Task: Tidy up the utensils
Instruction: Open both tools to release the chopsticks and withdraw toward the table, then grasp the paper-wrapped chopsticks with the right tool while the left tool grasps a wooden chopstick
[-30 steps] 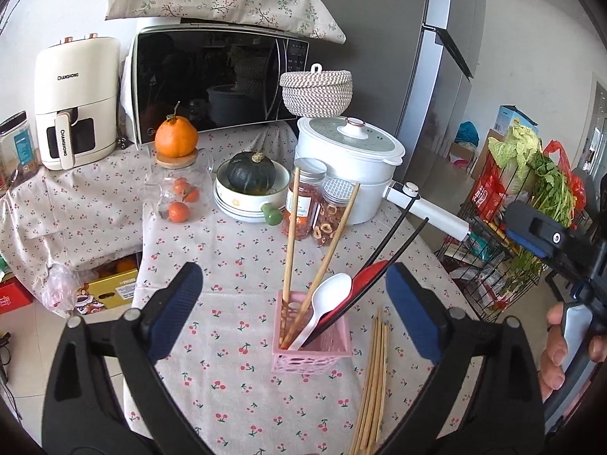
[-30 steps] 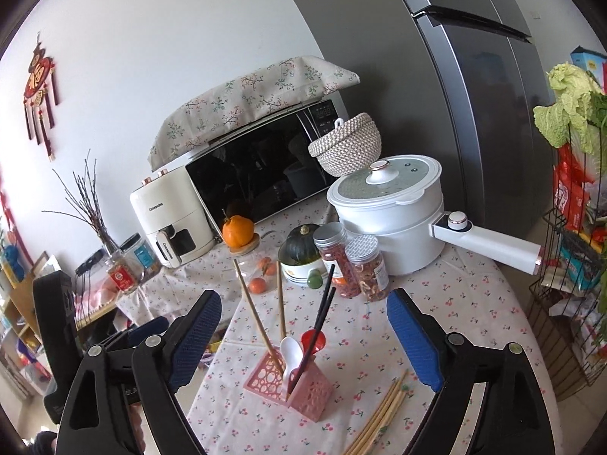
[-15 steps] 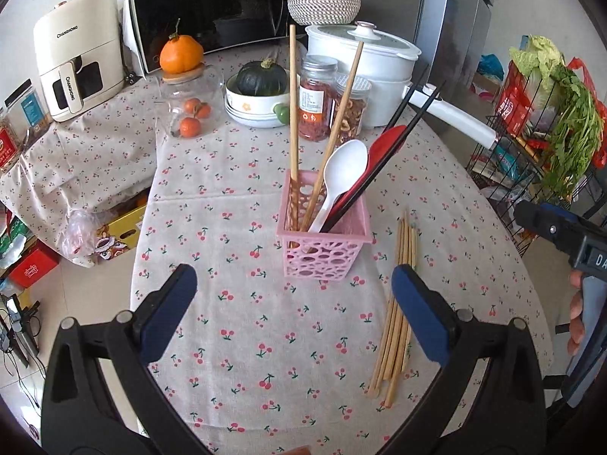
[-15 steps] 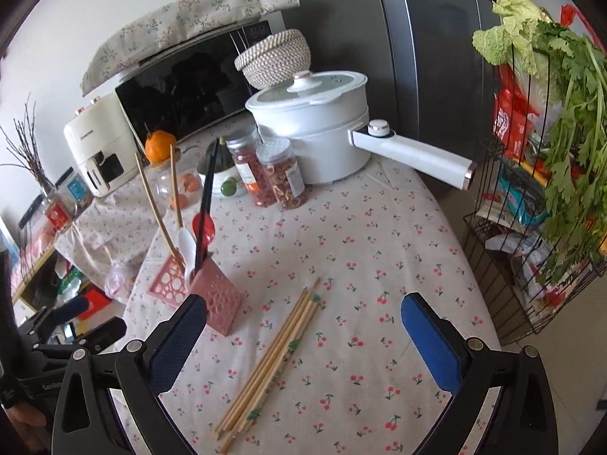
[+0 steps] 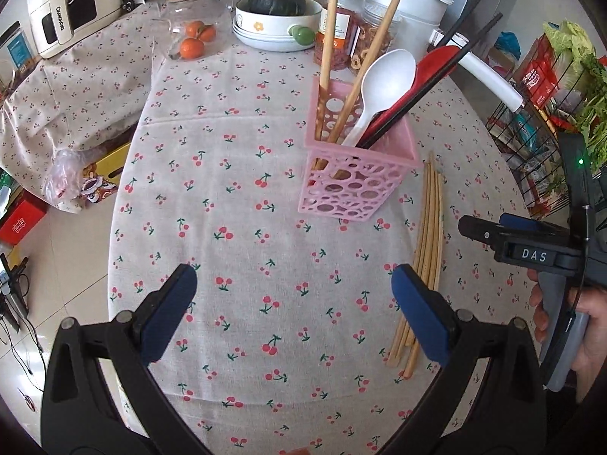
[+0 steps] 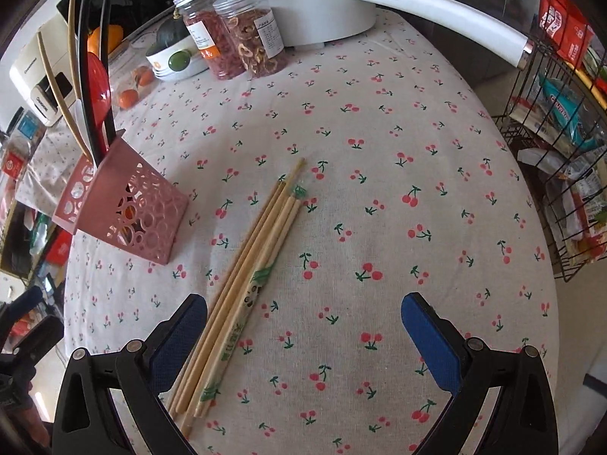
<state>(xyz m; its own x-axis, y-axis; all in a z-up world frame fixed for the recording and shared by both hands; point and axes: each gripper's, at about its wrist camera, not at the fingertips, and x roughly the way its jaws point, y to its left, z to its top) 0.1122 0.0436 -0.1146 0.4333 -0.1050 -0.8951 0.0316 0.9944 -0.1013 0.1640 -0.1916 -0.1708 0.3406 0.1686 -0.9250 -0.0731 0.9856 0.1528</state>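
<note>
Both grippers' fingers spread wide, holding nothing — left gripper (image 5: 290, 314) over cherry tablecloth (image 5: 235, 197), right gripper (image 6: 303, 335) beside loose chopsticks (image 6: 250, 265)

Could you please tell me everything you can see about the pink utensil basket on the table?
The pink utensil basket is a small square holder, apparently plastic, its walls pierced with round holes. It stands upright on the cherry-print tablecloth, open at the top. Inside, leaning out, are two wooden chopsticks, a white spoon, a red spoon and black chopsticks. A bundle of loose bamboo chopsticks lies flat on the cloth beside it, apart from it. Neither gripper touches it.
</note>
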